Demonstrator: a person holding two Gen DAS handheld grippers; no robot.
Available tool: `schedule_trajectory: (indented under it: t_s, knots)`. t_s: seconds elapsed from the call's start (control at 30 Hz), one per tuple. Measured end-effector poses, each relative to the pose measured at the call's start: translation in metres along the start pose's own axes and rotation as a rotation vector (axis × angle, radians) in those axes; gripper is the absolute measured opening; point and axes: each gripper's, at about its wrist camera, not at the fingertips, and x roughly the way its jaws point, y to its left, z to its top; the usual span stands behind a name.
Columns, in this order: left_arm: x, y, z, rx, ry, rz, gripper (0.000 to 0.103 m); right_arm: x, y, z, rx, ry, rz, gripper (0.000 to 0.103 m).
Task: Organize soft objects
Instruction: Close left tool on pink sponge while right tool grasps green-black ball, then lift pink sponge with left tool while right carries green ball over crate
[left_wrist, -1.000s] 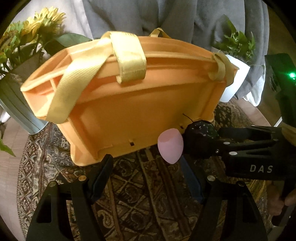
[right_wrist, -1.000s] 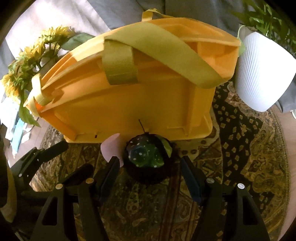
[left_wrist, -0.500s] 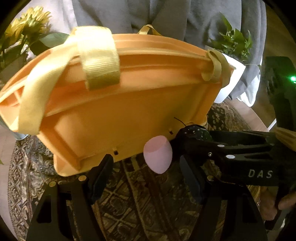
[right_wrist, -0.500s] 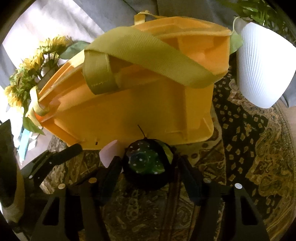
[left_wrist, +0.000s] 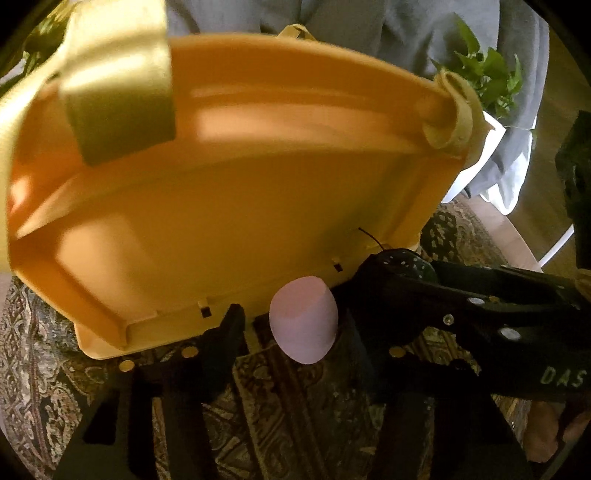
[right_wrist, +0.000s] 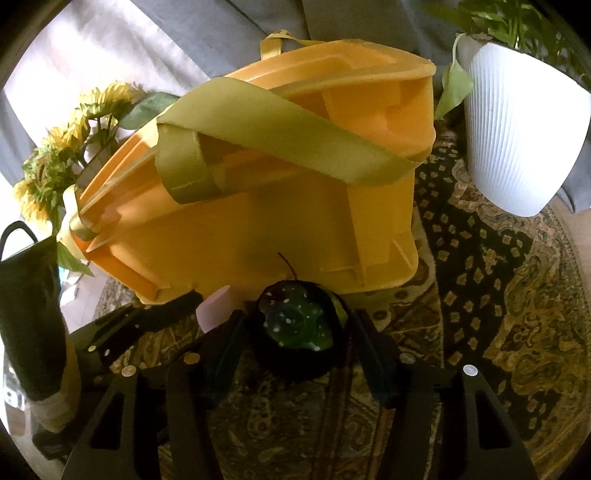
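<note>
Item one, a pink egg-shaped sponge, sits on the patterned rug against the near base edge of the orange plastic basket. My left gripper straddles it: its jaws have just been closing, the right finger looks to be against the sponge's side, the left finger stands a gap off, so I log this tool as not yet gripping. Item two, a dark round soft toy with green, white-spotted centre and a thin black stalk, lies just beside the sponge, also touching the basket's base edge. My right gripper has it between the fingers; its jaws have just been closing and both pads appear pressed to the toy's flanks, so I log it as clenched on the toy. The two grippers cross closely here, the right one's finger lying just beside the sponge. Basket: rigid, with yellow-green webbing straps draped over the open top; the interior I can see shows only bare moulded walls, though straps hide part of it. Surroundings: white ribbed planter with green foliage close to the basket's right end, sunflowers at its left end, grey fabric behind. Open rug lies to the right front.
</note>
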Motion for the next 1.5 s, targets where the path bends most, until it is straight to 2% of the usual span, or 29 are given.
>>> schedule_trajectory:
  t_s: [0.03,0.1,0.13,0.67,0.83,1.07,1.23,1.5]
  knots:
    - [0.0,0.0,0.001,0.0,-0.004,0.003,0.049,0.0,0.0,0.0,-0.001,0.001,0.002,0.059]
    - [0.0,0.001,0.002,-0.005,0.002,-0.02,0.037,0.002,0.0,0.0,-0.001,0.002,0.003,0.059]
    - [0.001,0.001,0.002,-0.012,0.009,-0.036,0.037,0.002,0.0,0.0,0.0,0.002,0.004,0.059]
    - [-0.034,0.008,-0.015,-0.084,-0.032,0.065,0.036,0.011,0.015,0.004,-0.012,0.001,-0.014,0.062]
    - [-0.043,0.014,-0.015,-0.1,-0.046,0.083,0.036,0.023,0.018,0.007,0.011,0.025,0.015,0.063]
    - [-0.056,0.019,-0.015,-0.125,-0.063,0.104,0.036,0.023,0.034,0.006,-0.036,0.018,-0.03,0.062]
    - [-0.07,0.014,-0.018,-0.132,-0.082,0.101,0.036,0.009,0.036,0.001,-0.047,0.008,-0.029,0.062]
    - [-0.111,0.005,-0.017,-0.12,-0.172,0.105,0.036,-0.035,0.052,0.002,-0.092,-0.09,-0.055,0.062]
